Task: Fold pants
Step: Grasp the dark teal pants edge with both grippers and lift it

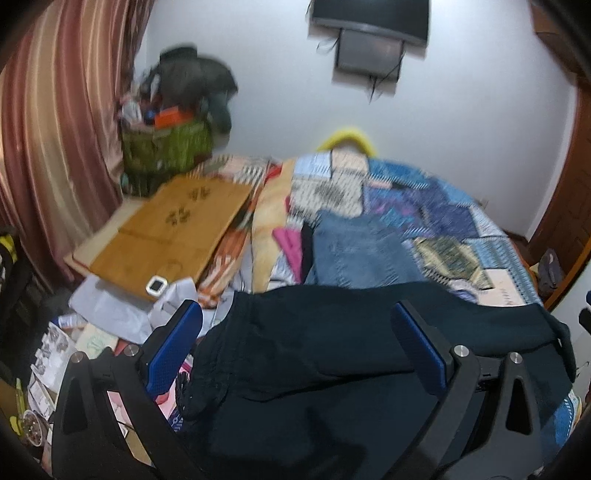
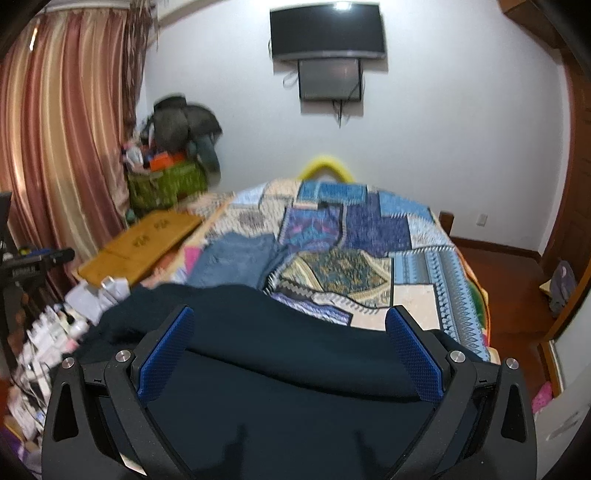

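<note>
1. The dark pants [image 1: 317,354] lie spread across the near end of the bed, over the patchwork quilt [image 1: 424,206], and both cameras look down on them from close above.
2. The left gripper [image 1: 295,332] hangs over the pants with its blue-padded fingers [image 1: 173,350] wide apart. Nothing sits between them but the cloth lying below; I cannot tell whether the tips touch the fabric.
3. The right gripper [image 2: 290,332] is spread just as wide over the same dark cloth [image 2: 280,369], with a raised fold of the pants running across between its fingers [image 2: 415,358]. It grips nothing.
4. In the left view the pants reach from near the left finger out to the right edge of the bed, where a corner droops over the side.
5. Beyond the pants, a folded pair of jeans [image 1: 362,251] rests on the quilt, just past the dark fabric's far edge.
6. A wooden board [image 1: 173,229] lies to the left of the bed, with a green basket [image 1: 166,147] heaped with things behind it, by the striped curtain [image 1: 55,147].
7. On the far wall hangs a TV [image 2: 327,31], with a smaller screen [image 2: 328,79] mounted just below it.
8. Both views are a bit blurred, so finer detail in the clutter on the left is lost.
</note>
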Demonstrator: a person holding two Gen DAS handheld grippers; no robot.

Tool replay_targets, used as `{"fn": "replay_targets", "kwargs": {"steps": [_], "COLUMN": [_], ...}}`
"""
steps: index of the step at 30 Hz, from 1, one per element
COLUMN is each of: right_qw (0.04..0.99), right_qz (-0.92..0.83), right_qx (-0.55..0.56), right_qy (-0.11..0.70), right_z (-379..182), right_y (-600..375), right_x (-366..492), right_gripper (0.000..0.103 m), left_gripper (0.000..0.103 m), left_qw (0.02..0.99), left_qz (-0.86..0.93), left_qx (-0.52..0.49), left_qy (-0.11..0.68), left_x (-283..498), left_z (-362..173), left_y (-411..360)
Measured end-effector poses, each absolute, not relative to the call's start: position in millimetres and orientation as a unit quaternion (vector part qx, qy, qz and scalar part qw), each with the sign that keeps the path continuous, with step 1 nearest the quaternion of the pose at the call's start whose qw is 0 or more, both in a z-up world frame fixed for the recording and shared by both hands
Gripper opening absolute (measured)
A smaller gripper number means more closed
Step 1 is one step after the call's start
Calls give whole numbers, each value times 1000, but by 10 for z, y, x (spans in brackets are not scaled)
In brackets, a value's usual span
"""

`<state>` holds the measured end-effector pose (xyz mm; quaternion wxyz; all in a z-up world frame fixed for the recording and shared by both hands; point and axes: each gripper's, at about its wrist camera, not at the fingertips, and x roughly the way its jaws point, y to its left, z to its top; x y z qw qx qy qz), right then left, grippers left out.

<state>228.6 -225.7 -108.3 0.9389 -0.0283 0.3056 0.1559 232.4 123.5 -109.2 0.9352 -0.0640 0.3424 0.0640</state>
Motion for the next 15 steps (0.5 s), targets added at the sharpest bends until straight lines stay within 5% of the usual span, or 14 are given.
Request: {"fn": "replay_targets", "kwargs": {"steps": [9, 15], "right_qw": [901, 869], "right_qz": [175, 202], "right_qx": [-67, -72], "right_qy": [391, 445], "right_z": [-1542, -1828], "right_y": [-2258, -2223], "right_x": [3019, 3472], "right_gripper": [102, 101], "left_gripper": [103, 91], "left_qw": [880, 845], "left_qz": [96, 107], "left_qx": [-81, -95], "left_qy": [457, 515], "left_x": [3326, 3797], "left_z": [-1870, -2381], "left_y": [1835, 2042]}}
